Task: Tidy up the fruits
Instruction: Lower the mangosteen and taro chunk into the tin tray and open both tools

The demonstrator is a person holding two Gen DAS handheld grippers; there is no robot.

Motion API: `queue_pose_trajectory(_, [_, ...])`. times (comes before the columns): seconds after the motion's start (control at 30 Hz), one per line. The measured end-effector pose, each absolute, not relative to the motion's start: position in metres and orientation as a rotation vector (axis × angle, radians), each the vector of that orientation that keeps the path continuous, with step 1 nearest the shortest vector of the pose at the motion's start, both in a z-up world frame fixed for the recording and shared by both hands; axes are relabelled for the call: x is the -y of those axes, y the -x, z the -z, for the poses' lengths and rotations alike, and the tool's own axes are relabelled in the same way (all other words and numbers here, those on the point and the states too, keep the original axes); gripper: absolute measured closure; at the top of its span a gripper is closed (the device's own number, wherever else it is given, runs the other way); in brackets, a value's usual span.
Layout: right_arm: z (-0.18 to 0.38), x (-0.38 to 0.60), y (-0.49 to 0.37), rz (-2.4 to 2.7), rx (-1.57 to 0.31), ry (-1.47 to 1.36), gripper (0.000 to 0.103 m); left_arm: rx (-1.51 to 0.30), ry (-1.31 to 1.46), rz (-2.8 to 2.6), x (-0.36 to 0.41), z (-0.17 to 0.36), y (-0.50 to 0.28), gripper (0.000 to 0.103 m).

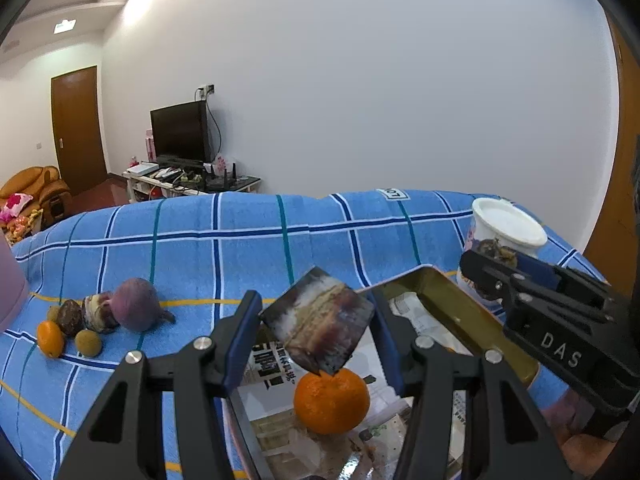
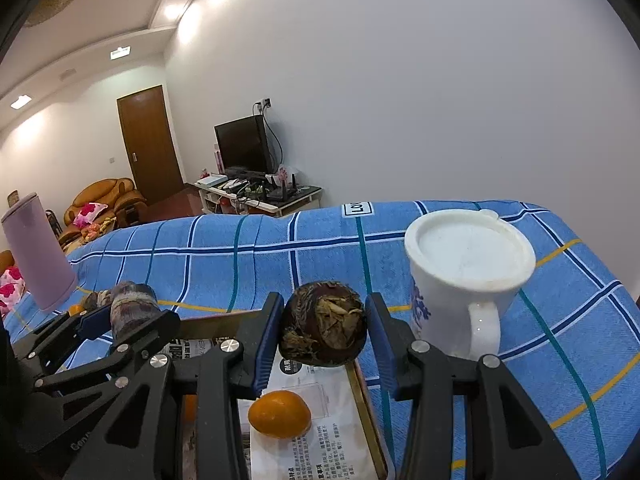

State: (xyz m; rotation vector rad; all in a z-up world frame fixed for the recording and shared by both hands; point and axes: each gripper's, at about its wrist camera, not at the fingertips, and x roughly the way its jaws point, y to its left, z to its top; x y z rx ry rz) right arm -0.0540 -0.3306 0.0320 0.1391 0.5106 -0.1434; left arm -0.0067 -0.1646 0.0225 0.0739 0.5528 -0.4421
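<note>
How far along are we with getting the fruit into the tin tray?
Done: one orange lies in the tin tray.

In hand: the left gripper holds a mottled purple-brown piece over the tray, and the right gripper holds a dark round fruit with dried leaves over it too.

Left: about six pieces in the pile on the blue checked cloth.

The far checked cloth (image 1: 280, 236) lies bare across mid-frame, easy passage. At right the white mug (image 2: 468, 276) stands just beside the tray's gold rim (image 2: 370, 412); at left a fruit cluster (image 1: 100, 316) and pink cylinder (image 2: 38, 252) block.
</note>
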Motion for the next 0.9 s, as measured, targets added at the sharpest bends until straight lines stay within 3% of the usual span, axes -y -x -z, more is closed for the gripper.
queue_pose_trajectory(0.9, [-0.014, 0.313, 0.037, 0.085, -0.623, -0.117, 0.058, -0.674, -0.259, 0.430, 0.186, -0.004, -0.006, 0.047])
